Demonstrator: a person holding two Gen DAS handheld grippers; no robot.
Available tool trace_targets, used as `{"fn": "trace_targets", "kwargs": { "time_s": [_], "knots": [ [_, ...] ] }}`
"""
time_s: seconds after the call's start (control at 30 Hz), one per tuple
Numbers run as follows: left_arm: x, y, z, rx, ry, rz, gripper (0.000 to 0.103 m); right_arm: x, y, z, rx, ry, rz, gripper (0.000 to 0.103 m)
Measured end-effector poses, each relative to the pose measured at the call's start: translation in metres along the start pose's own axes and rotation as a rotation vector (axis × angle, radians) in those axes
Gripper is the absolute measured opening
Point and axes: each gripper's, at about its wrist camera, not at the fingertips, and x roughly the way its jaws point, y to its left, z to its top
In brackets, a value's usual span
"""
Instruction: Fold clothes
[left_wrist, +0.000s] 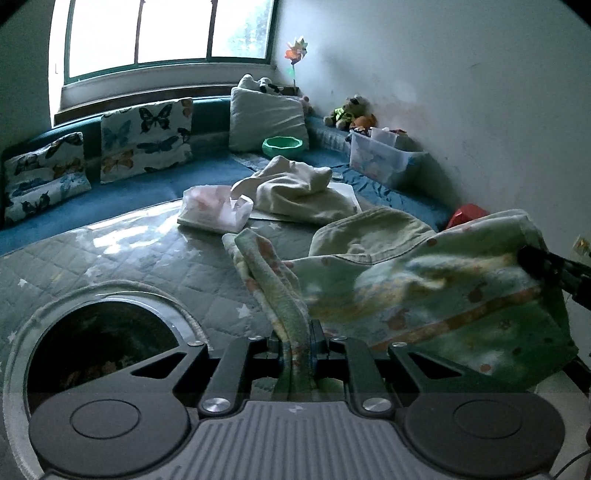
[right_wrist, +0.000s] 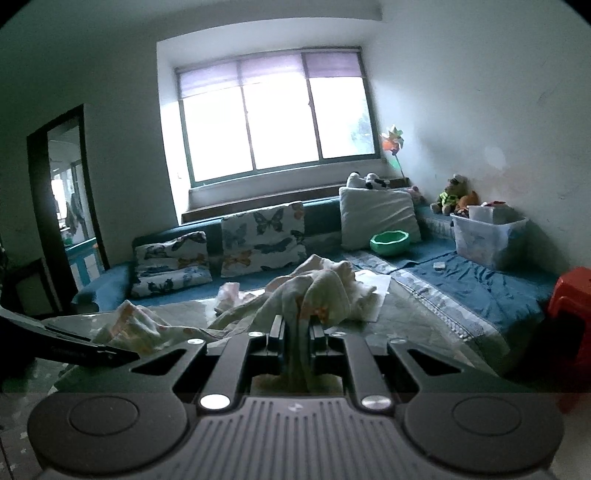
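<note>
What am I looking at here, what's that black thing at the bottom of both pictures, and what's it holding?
Those are two hand-held grippers a person carries, each with a camera looking along its two fingers. One picture comes from the left gripper, the other from the right gripper. Both are shut on the same patterned cloth, which is stretched between them above a quilted table. On the table lie a cream garment and a tissue pack. Behind is a blue sofa with cushions.

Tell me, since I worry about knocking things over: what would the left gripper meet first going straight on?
Probably the tissue pack, beyond the patterned cloth the left gripper already pinches; depth is unclear.
</note>
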Motion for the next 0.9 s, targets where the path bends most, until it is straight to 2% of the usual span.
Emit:
{"fn": "trace_targets", "kwargs": {
  "time_s": [0.37, 0.9],
  "knots": [
    [0.027, -0.002, -0.01, -0.007, 0.069, 0.013, 0.014, 0.021, -0.014, -0.02, 0.019, 0.066, -0.03, 0.011],
    [0.052, -0.003, -0.023, -0.004, 0.128, 0.024, 0.017, 0.041, -0.034, -0.049, 0.067, 0.158, -0.079, 0.011]
  ]
}}
